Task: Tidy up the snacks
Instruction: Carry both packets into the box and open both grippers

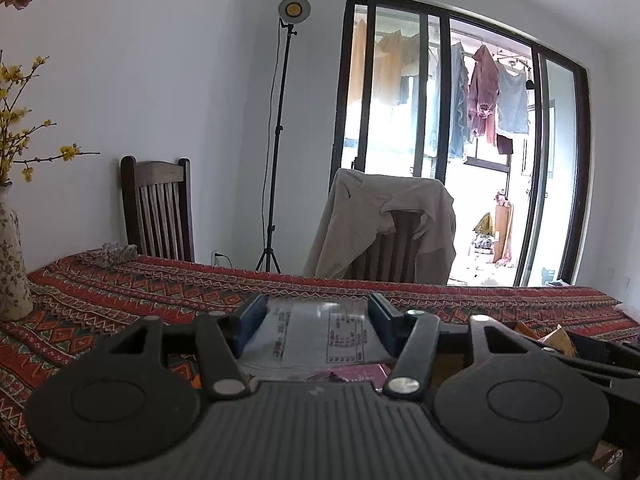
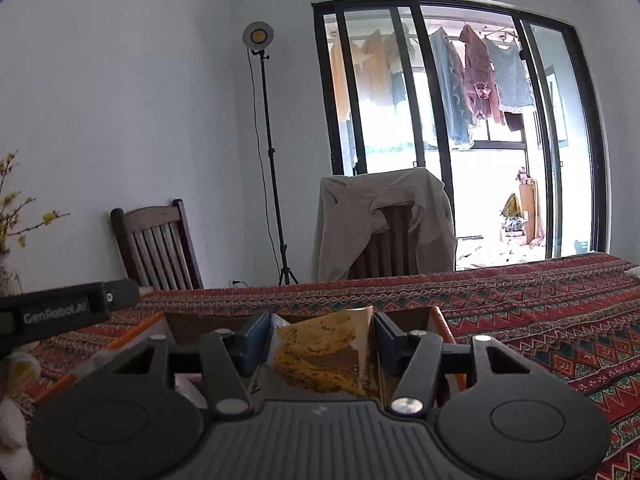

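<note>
Broadly, a table (image 1: pixel 120 292) under a red patterned cloth (image 2: pixel 540 320) fills the lower part of both views, with a sliding glass door (image 1: pixel 460 140) behind it and laundry (image 1: pixel 492 96) hanging outside. Two dark wooden chairs stand at the far edge; the left chair (image 1: pixel 156 208) is bare, the other chair (image 2: pixel 392 240) carries a beige jacket (image 1: pixel 380 220). A lamp stand (image 1: pixel 280 140) rises between them against the wall. At the left edge of the table sits a floral vase (image 1: pixel 12 264) with yellow-flowered twigs.

On the table lies an open box (image 2: pixel 440 320) with an orange rim. The right gripper (image 2: pixel 320 344) is over it, and a yellow snack bag (image 2: pixel 320 356) sits upright between the blue pads (image 2: pixel 256 340); whether the pads press on it I cannot tell. The left gripper (image 1: pixel 314 324) has a clear printed packet (image 1: pixel 316 336) between its pads (image 1: pixel 250 324), and contact there is likewise unclear. A pink wrapper (image 1: pixel 352 374) lies just below that packet.
</note>
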Motion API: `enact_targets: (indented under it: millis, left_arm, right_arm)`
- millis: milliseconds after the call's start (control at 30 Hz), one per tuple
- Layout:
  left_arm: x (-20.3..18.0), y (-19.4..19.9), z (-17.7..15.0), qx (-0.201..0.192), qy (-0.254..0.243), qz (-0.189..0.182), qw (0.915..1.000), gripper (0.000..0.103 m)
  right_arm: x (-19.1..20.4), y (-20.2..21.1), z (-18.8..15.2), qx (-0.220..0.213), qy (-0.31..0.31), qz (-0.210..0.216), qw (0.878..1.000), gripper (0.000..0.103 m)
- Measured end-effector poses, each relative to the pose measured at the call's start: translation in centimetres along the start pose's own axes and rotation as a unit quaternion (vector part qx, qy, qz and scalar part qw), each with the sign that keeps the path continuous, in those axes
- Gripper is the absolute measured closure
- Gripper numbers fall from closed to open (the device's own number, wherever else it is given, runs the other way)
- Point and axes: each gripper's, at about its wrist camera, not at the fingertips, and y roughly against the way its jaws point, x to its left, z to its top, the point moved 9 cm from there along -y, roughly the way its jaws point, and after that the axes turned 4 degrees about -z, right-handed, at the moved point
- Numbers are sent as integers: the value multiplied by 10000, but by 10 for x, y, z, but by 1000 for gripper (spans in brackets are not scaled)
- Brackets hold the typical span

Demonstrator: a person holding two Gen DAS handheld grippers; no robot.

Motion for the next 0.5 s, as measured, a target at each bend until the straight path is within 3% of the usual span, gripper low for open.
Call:
enact_targets:
  millis: [67, 100, 133, 167, 233, 300, 500]
  left_arm:
    - [1, 0, -3, 42, 30, 13, 10000, 36]
    - [3, 0, -3, 43, 60, 3, 10000, 31]
    - [5, 0, -3, 24, 102, 37, 9999, 18]
    - [8, 2, -3, -27, 143, 92, 9999, 8]
    - [11, 6, -1, -138, 183, 186, 9996, 0]
    - [13, 9, 0, -204, 201, 227, 9993, 0]
    - [18, 8, 0, -192, 268, 328, 9989, 0]
  right_arm:
    - [0, 2, -2, 8, 10, -12, 10000, 43]
    - [-1, 2, -2, 26, -6, -13, 10000, 36]
    - [-1, 3, -3, 42, -39, -14, 10000, 23]
    - [-2, 3, -2, 43, -63, -13, 10000, 18]
    - [-4, 5, -2, 13, -91, -26, 10000, 5]
    - [-4, 5, -3, 2, -84, -41, 10000, 0]
    - [-1, 5, -5, -32, 23, -86, 10000, 0]
